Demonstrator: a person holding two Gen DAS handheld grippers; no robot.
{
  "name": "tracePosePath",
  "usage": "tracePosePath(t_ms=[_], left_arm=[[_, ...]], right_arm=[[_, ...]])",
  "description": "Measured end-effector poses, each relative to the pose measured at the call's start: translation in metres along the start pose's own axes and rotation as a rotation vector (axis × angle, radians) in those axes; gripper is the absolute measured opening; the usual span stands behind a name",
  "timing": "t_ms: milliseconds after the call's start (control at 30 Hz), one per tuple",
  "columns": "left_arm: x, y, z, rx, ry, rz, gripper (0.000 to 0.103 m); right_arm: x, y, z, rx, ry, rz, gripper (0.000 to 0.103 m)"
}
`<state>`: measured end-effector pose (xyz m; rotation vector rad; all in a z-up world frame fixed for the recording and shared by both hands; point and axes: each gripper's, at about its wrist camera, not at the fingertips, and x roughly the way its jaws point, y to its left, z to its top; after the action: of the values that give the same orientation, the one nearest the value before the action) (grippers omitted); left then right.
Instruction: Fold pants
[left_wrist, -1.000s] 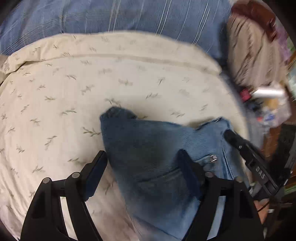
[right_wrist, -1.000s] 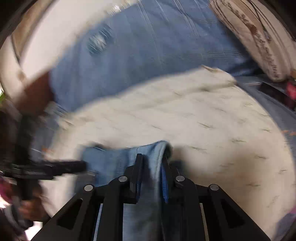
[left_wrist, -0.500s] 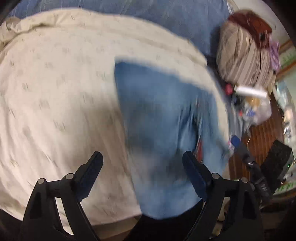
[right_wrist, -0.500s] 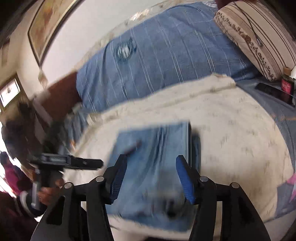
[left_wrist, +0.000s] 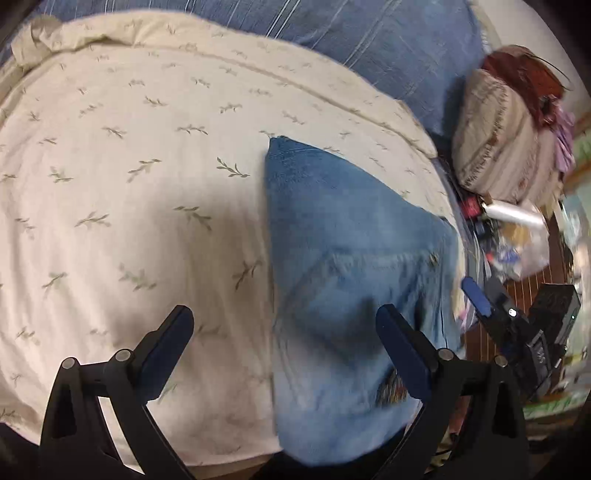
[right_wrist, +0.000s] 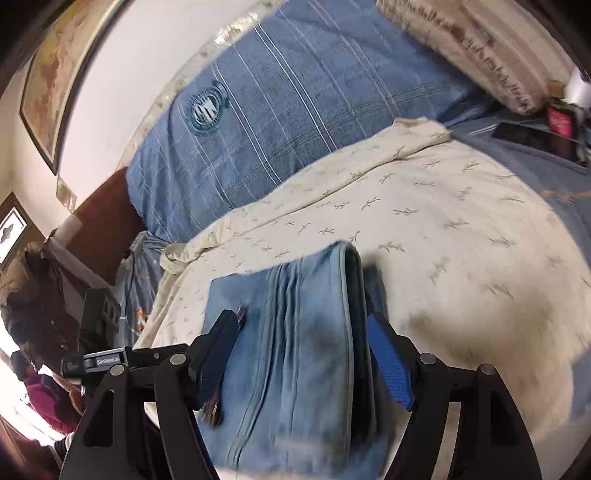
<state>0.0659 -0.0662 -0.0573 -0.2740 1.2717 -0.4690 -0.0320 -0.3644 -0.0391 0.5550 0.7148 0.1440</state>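
The folded jeans run behind the left gripper's right finger, and their near edge drops out of sight over the bed's front. In the right wrist view they are smeared by blur, so the layers cannot be counted. The clutter by the striped pillow is too blurred to name, perhaps bottles and bags.

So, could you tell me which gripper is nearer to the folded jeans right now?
Right. The right gripper straddles the folded jeans, jaws just opened. The left gripper hangs over their left edge, mostly above the sheet.
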Motion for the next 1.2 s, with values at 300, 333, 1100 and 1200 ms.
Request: tracePosePath(t_ms=[300,333,1100,1200], left_arm=[[0.033,-0.027,0.011,0.033,0.029,0.061,0.092],[0.036,-0.026,0.013,0.026,0.016,0.064,0.093],[0.003,0.001,-0.04,-0.018,0.101,-0.105,0.087],[0.019,-0.001,-0.046,-0.005,0.118,-0.086,0.094]], right_arm=[[0.052,0.005,-0.003,-0.212,0.107,-0.163,0.021],[0.051,0.001,-0.003,-0.191,0.101,-0.142,0.021],[-0.028,0.002,-0.042,-0.137,0.101,-0.052,0.044],[-0.008,-0.014,-0.062,-0.141,0.195,-0.154,0.047]])
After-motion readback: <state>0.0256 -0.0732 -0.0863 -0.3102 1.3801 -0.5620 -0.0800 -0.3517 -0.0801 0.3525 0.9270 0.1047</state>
